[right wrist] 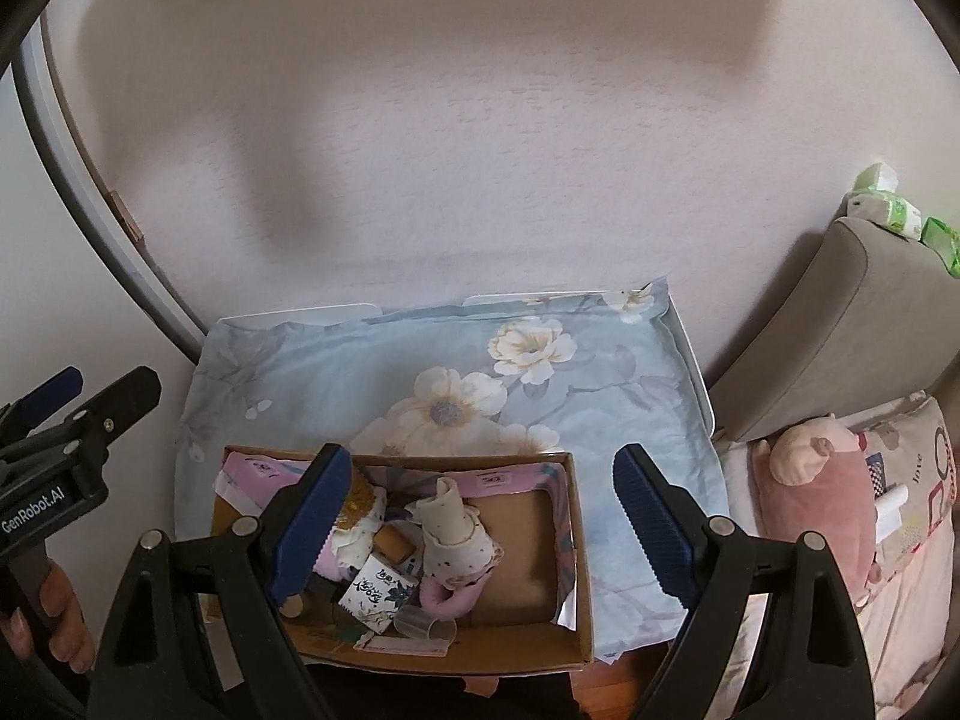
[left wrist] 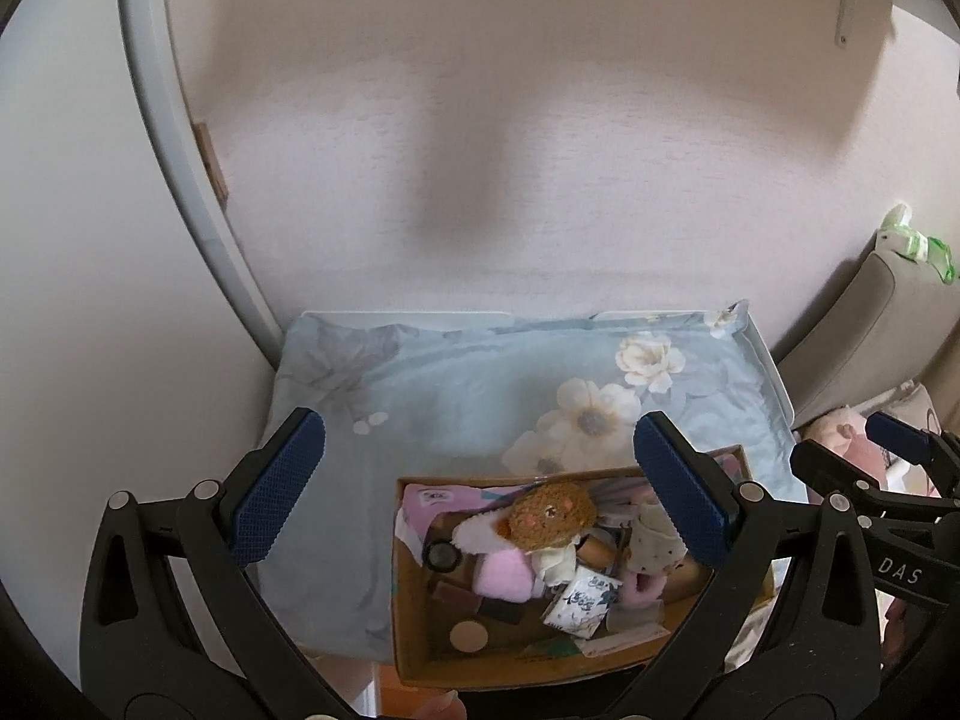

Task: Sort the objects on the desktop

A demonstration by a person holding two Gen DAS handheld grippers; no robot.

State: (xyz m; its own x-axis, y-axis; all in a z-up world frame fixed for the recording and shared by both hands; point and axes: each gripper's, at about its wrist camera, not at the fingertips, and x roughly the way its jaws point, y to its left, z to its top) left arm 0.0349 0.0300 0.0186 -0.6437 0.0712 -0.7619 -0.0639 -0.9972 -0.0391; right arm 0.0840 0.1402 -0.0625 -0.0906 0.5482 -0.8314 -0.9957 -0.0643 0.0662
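A bench [left wrist: 765,354] set against a pale wall [left wrist: 480,150] is shown, draped with a blue floral cloth [left wrist: 420,384]. At the cloth's near edge an open cardboard box [right wrist: 579,546] is placed, in which the objects to be sorted are heaped toward its left half; the right half of its floor is seen bare in the right wrist view. Among the heap, a brown knitted toy [left wrist: 552,513], a pink puff [left wrist: 503,576], a rolled cream cloth with dots [right wrist: 453,531], a printed tissue packet [right wrist: 377,591] and a clear small cup [right wrist: 423,624] are distinguished.

The left gripper [left wrist: 480,489] is held above the box with its fingers [left wrist: 279,486] spread wide and nothing between them. The right gripper [right wrist: 480,528] is likewise held with fingers [right wrist: 651,525] wide apart and empty.

The heap is seen to lie just below and ahead of both grippers. The knitted toy is centred between the left fingers, so the left gripper is judged the nearer to it. The rolled cloth stands roughly upright between the right fingers, its long axis running away from the camera.
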